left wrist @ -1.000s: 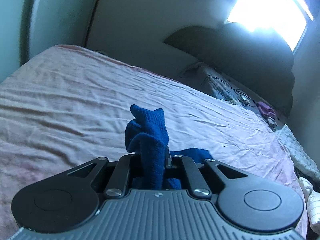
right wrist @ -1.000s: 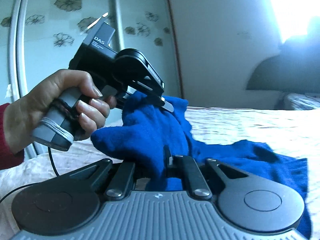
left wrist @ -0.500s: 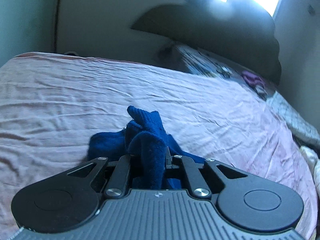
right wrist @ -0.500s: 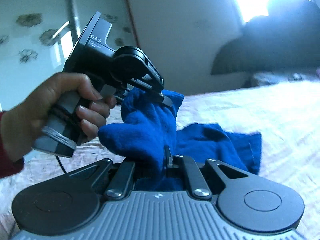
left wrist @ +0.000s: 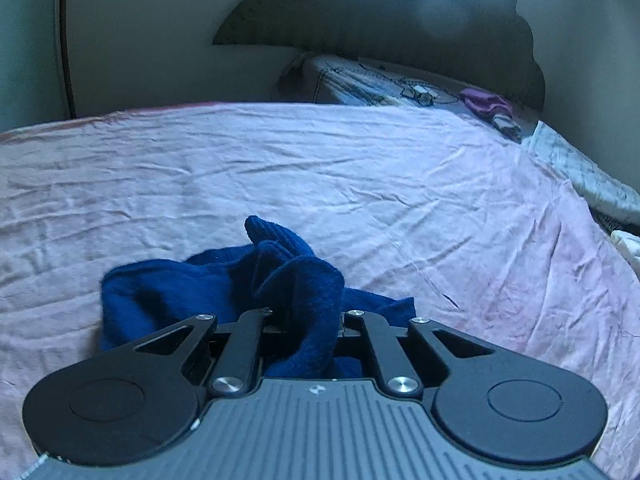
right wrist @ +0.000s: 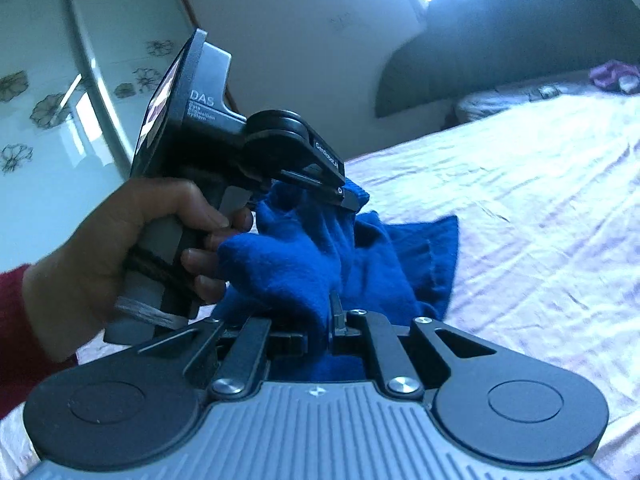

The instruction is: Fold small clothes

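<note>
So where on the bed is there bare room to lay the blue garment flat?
Bare pink sheet stretches beyond the blue garment toward the headboard. Crowded: far right corner with purple item and bedding along the right edge.

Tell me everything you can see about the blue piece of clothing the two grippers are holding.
The blue garment is deep blue, soft and fuzzy like fleece or knit. It is crumpled, not flat. The left gripper pinches one bunched part and the right gripper pinches another close beside it, both shut on the cloth. The rest trails down onto the wrinkled pink bedsheet, one straight hemmed edge lying flat. What kind of garment it is cannot be told.
</note>
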A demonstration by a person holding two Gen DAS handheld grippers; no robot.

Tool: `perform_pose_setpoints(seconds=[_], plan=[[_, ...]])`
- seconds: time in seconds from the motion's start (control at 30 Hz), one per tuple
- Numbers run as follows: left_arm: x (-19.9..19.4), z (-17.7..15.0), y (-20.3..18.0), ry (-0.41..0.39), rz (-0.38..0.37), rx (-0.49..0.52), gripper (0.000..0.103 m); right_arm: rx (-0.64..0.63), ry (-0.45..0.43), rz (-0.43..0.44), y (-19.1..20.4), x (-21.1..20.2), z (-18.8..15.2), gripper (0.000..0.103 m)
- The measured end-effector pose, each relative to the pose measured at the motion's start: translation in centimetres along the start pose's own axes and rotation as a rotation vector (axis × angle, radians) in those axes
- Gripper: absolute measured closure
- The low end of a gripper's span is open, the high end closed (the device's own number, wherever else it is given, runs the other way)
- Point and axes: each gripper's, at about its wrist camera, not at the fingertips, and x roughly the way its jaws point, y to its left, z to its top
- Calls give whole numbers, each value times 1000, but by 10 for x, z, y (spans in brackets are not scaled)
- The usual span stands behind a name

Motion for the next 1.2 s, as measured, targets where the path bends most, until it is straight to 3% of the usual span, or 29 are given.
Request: perform_pose_setpoints(seconds=[0.07,0.13,0.3,0.5,0.67,0.73,0.8,0.87,0.93,1.1,1.2], plan=[[7,-1,0,3,1,-14,88,40,11,3,-9,0,0,95],[11,-1,-1,-2,-6,-29,78,85,23,9,-18,2,0,95],[6,5,0,-35,-37,-52,33,138,62,28,-29,2,0,94],[-15,5,7,-103,-5,-38,24,157,110,27,-35,6,-1,94],[-40,-10,34,-128,57,-59,19,181,138,25,-42,8,-4,90],[-50,-17,48,-135,70,-94,19,209,155,28,-47,9,-5,81],[-60,-22,60,-144,56,-129,19,229,164,35,-53,7,-7,47],[-71,-27,71,-160,37,-165,19,243,152,49,-57,3,-9,33],[-79,-34,78,-165,29,-172,18,234,140,45,-58,-6,-9,33],[-84,-62,78,-128,46,-108,18,127,-2,-146,-63,-32,14,31],[-77,-79,71,-88,69,-82,18,36,-16,-117,-58,-21,36,31]])
